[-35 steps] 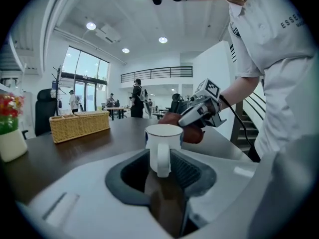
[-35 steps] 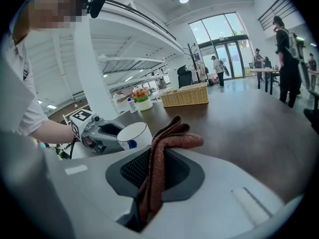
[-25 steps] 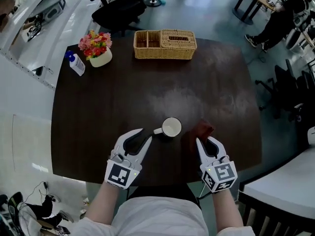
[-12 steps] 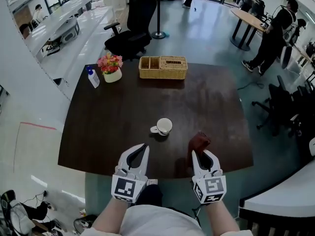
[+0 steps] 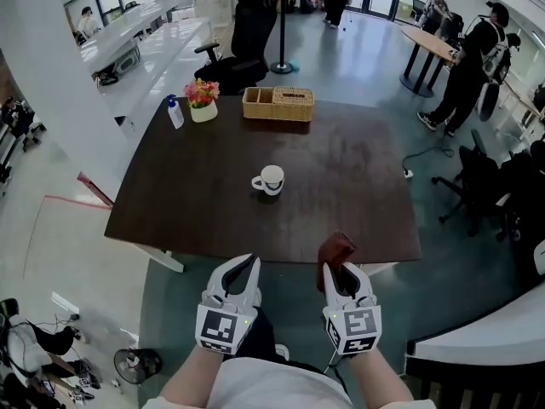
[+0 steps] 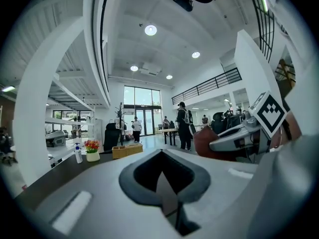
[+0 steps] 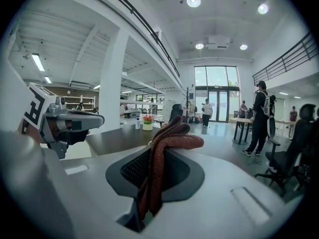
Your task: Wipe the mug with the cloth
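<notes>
A white mug (image 5: 271, 179) stands upright near the middle of the dark table (image 5: 187, 203), its handle to the left. Both grippers are held off the table, in front of its near edge and well short of the mug. My right gripper (image 5: 338, 267) is shut on a reddish-brown cloth (image 5: 335, 249). In the right gripper view the cloth (image 7: 167, 148) is pinched in the gripper (image 7: 158, 159) and bunches up over the jaw tips. My left gripper (image 5: 243, 268) is shut and holds nothing, as the left gripper view (image 6: 162, 169) confirms. No mug shows in either gripper view.
At the table's far edge stand a wicker basket (image 5: 278, 103), a pot of flowers (image 5: 203, 100) and a spray bottle (image 5: 174, 112). A black office chair (image 5: 245, 41) is behind it. People stand at the right (image 5: 473, 58). A waste bin (image 5: 136, 365) sits on the floor at the left.
Both grippers have drawn back from over the table to beyond its near edge, and the head view has pulled away. The cloth came off the table with the right gripper. The mug stayed put.
</notes>
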